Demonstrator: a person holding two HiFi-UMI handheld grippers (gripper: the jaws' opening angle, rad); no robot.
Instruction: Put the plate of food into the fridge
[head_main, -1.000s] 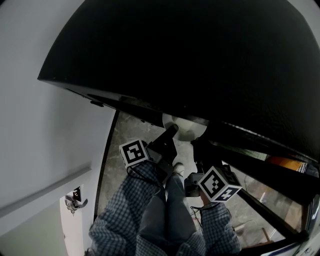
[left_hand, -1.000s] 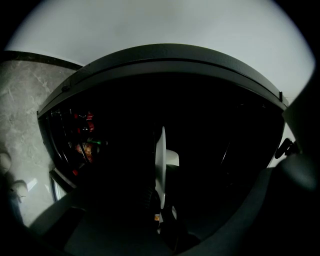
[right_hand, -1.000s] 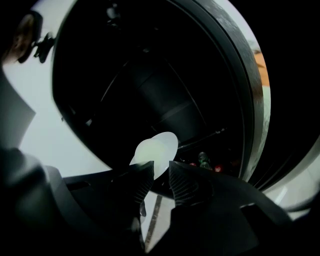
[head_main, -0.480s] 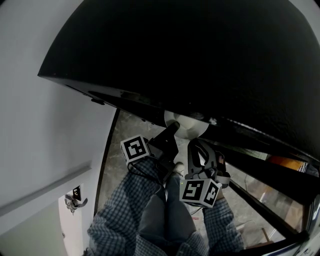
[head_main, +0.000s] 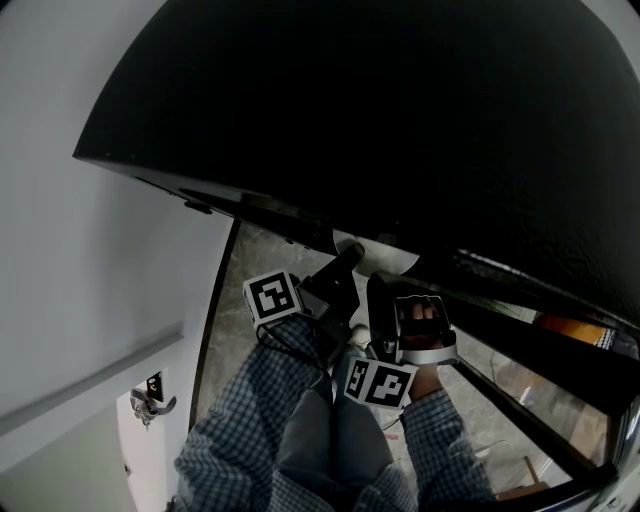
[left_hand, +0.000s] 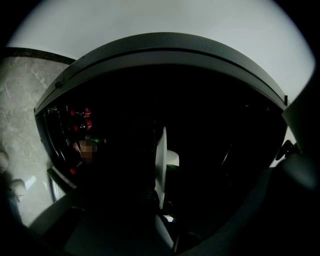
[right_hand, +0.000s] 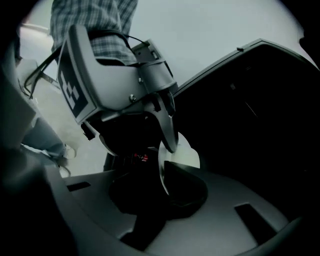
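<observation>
A white plate (head_main: 360, 248) pokes out from under the black fridge's (head_main: 400, 120) dark edge. In the left gripper view the plate (left_hand: 161, 160) shows edge-on against the dark fridge inside. My left gripper (head_main: 348, 258) is shut on its near rim; the right gripper view shows one of its fingers (right_hand: 168, 135) lying over the plate (right_hand: 186, 157). My right gripper (head_main: 378, 288) sits just right of the left one, its jaws apart around the same rim (right_hand: 161, 180). No pad visibly presses on the rim. Food on the plate is hidden.
The fridge stands open, with red items (left_hand: 81, 116) on a shelf and an orange pack (head_main: 572, 325) at the right. Below are the person's legs (head_main: 335, 430) on a stone floor (head_main: 240, 260). A white door with a lever handle (head_main: 150, 405) is at lower left.
My right gripper has rolled over, so its marker cube now faces the person. It has also moved left and forward up to the plate's rim. The left gripper and the plate have stayed put.
</observation>
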